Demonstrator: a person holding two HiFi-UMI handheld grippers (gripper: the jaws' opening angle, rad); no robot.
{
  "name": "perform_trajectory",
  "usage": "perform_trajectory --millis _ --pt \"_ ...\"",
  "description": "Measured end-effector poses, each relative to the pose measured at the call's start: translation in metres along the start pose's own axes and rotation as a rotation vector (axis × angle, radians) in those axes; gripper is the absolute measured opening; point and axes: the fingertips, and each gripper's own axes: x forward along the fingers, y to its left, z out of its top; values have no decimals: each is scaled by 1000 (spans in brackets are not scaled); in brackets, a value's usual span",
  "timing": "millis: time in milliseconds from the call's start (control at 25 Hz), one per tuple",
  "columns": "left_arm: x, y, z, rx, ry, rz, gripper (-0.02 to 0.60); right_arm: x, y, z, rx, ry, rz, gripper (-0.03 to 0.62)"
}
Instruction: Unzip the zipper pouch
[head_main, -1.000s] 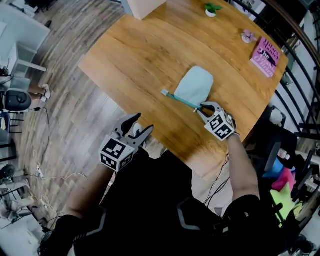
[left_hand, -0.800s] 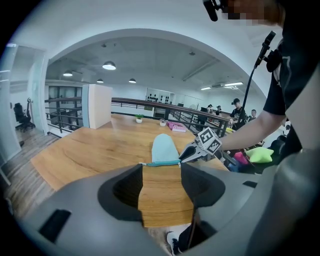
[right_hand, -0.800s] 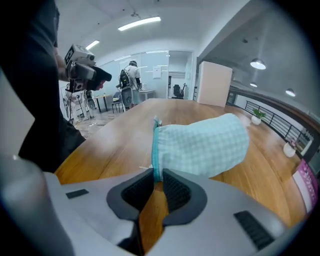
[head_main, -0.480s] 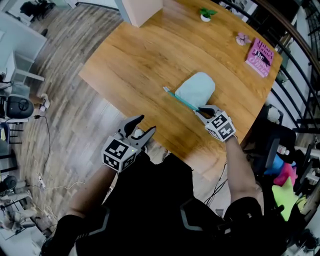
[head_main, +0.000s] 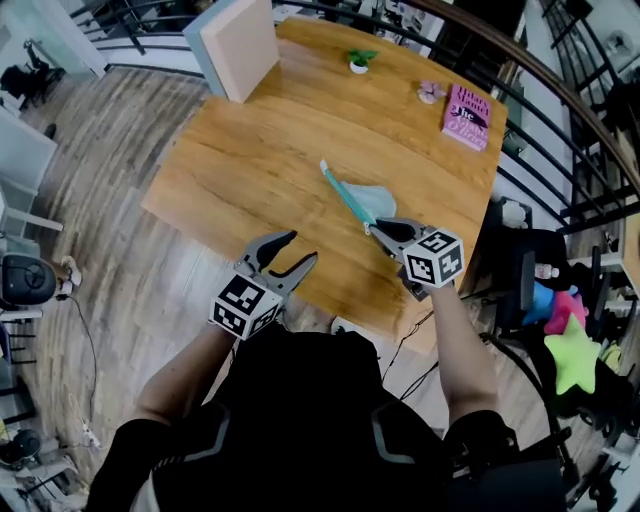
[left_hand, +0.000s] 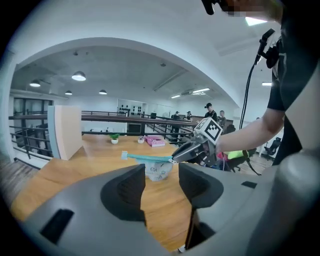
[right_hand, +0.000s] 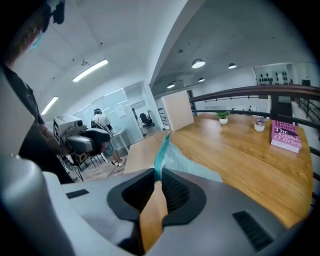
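Head view: the right tool (head_main: 375, 228), its jaws narrow after just closing, is pinching one end of the zipper pouch (head_main: 375, 200) and holding it over the bench (head_main: 270, 150), well nearer the person than the pink book (head_main: 466, 117).

Left gripper view: the left tool (left_hand: 161, 185) is standing wide and empty, its jaws having just been closing slightly, short of the pouch.

Right gripper view: the teal zipper edge is sitting between the pads. The zipper is looking fully shut, so I judge the unzipping not yet begun.

- On the pink book (head_main: 466, 118), at my one o'clock near the table (head_main: 280, 150) edge: dark lettering across the cover, too small for me to read.
- On the pouch (left_hand: 158, 171), at my twelve o'clock: small dark print on its pale side, too blurred to read.
- I can read no word or number.
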Motion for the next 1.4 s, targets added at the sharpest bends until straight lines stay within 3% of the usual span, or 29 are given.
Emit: perform_trajectory --millis 320,600,720,960,1120,1400 --pt "3 -7 49 101 -113 -147 229 -44 40 46 90 -77 -103 54" --pt "-1 -31 82 233 -179 -280 229 -79 70 73 144 -157 -163 54" --pt "-2 -51 99 318 -211 -347 229 -89 80 82 202 -181 -159 54" --pt "1 -74 123 480 -258 -403 192 -101 92 96 299 -239 -137 54" --pt "5 -84 122 488 -247 -463 192 -105 96 99 353 -266 -126 53" --pt "12 -97 118 563 -243 -491 187 -108 104 102 397 -275 -90 52"
